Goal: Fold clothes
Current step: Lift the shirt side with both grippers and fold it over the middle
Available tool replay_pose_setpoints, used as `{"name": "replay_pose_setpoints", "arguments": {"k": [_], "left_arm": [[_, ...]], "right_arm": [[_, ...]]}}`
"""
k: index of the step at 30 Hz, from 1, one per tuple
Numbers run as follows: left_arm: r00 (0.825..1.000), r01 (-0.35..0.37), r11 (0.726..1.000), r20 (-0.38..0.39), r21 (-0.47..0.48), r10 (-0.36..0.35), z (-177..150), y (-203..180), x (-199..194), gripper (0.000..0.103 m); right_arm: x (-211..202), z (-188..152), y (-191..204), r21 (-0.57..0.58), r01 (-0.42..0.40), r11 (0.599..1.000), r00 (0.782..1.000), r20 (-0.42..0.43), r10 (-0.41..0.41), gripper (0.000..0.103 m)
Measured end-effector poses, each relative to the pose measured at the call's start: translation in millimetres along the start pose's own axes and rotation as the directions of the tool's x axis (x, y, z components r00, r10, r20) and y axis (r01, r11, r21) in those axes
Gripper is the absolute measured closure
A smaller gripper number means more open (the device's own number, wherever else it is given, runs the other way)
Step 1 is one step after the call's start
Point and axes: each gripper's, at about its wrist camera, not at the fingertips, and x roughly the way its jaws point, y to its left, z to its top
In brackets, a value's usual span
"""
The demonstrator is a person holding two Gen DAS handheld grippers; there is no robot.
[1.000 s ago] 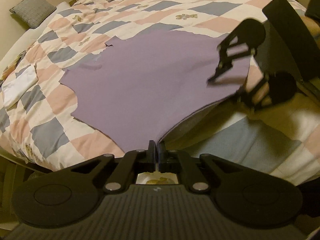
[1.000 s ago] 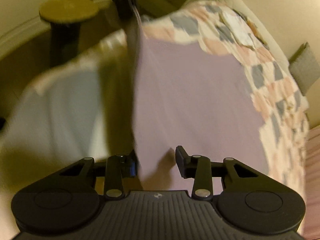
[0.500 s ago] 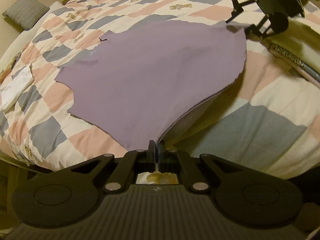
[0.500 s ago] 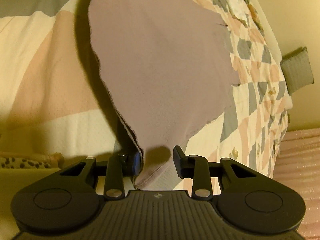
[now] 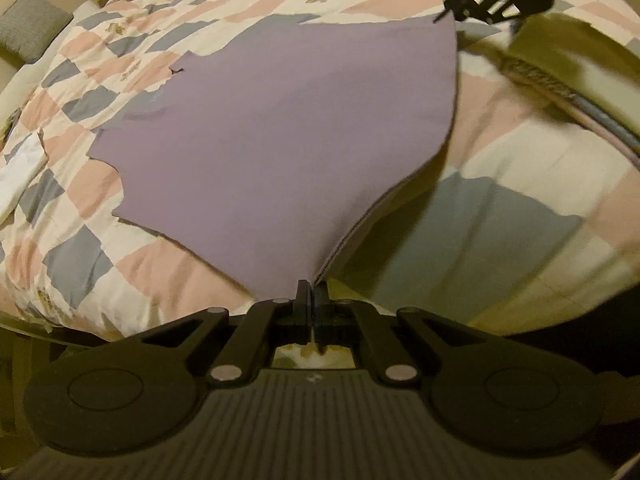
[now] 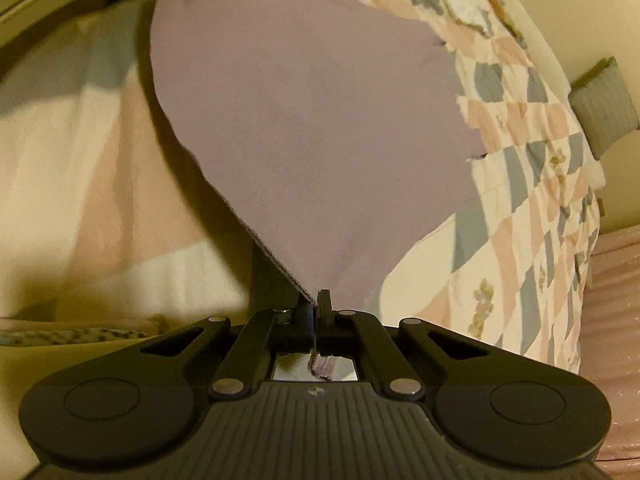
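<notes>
A lilac garment (image 5: 280,128) lies spread over the checked quilt (image 5: 72,256) of a bed, most of it flat, its two nearest corners lifted off the cover. In the left wrist view the near corner narrows to a point that runs straight into the left gripper (image 5: 311,300), whose jaws are clenched on the cloth with no gap showing; a doubled hem edge rises along the right side of that point and casts a shadow on the quilt beneath. In the right wrist view the other corner tapers in the same way into the right gripper (image 6: 316,308), jaws pressed together on the fabric, and a small fold of it shows behind them. Seen from the left wrist, the right gripper sits at the far right corner of the garment. A white cloth (image 5: 20,172) lies on the quilt at the far left, well apart from the garment. A grey cushion (image 5: 30,24) rests beyond the bed's far left edge.
</notes>
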Motion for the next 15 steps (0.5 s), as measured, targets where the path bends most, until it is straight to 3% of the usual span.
{"name": "replay_pose_setpoints", "arguments": {"k": [9, 15], "left_arm": [[0.999, 0.046, 0.999, -0.015, 0.018, -0.045, 7.8, -15.3, -65.0, 0.103], [0.998, 0.056, 0.998, -0.016, -0.014, -0.056, 20.2, 6.8, -75.8, 0.103]], "right_arm": [[-73.2, -0.6, -5.4, 0.028, -0.061, 0.998, 0.998, 0.004, 0.061, 0.103], [-83.8, 11.6, -36.0, 0.038, -0.107, 0.994, 0.994, -0.004, 0.107, 0.103]]}}
